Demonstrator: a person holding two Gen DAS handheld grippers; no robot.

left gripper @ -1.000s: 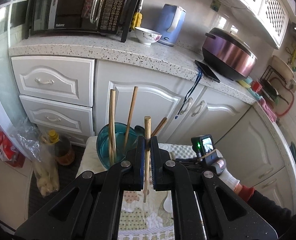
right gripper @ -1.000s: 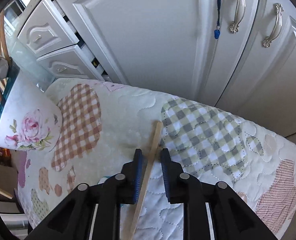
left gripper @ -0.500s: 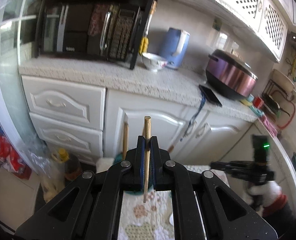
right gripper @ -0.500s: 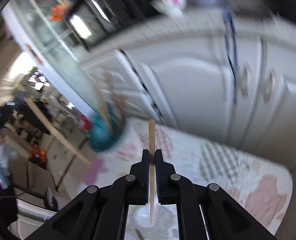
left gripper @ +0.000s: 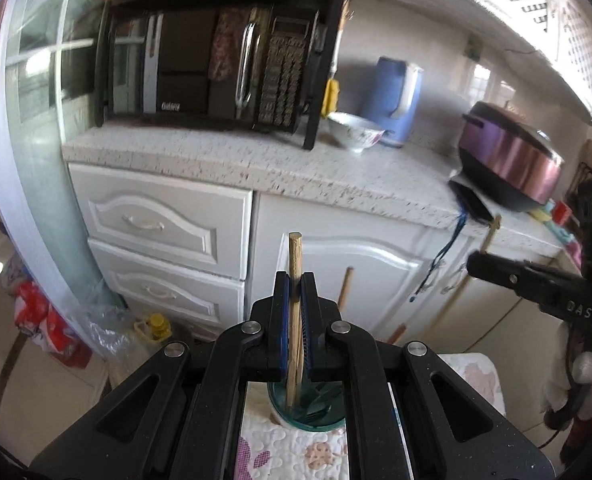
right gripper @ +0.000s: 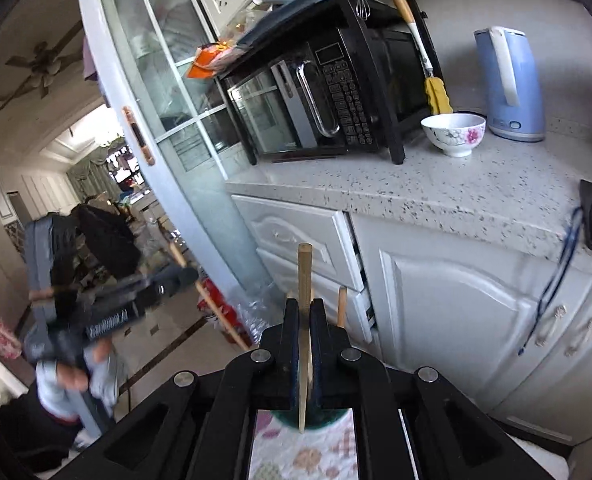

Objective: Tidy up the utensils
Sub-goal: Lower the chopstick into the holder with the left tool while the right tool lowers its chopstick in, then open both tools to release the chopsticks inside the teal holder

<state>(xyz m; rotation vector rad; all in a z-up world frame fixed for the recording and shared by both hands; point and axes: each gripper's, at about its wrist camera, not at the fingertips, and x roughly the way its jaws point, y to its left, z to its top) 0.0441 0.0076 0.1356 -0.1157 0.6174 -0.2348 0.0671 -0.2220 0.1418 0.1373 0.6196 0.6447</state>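
Observation:
My left gripper (left gripper: 294,284) is shut on a round wooden chopstick (left gripper: 294,252) held upright above a teal cup (left gripper: 316,416). Two more chopsticks (left gripper: 346,288) lean in that cup, which stands on a quilted cloth (left gripper: 296,452). My right gripper (right gripper: 304,308) is shut on a paler chopstick (right gripper: 304,264), also upright, with the teal cup (right gripper: 324,419) showing just below its jaws. From the left wrist view the right gripper (left gripper: 474,261) hangs at the right, its stick slanting down. The left gripper (right gripper: 183,276) is blurred at the left of the right wrist view.
Behind runs a speckled counter (left gripper: 255,160) with a microwave (left gripper: 215,68), a flowered bowl (right gripper: 454,134), a blue kettle (right gripper: 510,84) and a purple cooker (left gripper: 512,164). White cabinets (right gripper: 456,312) stand below. A glass door (right gripper: 163,128), plastic bags and a bottle (left gripper: 153,328) are at the left.
The right gripper shut on the chopstick lying on the cloth and lifted it high, tilting up. The left gripper rose a little with its chopstick and now looks more level.

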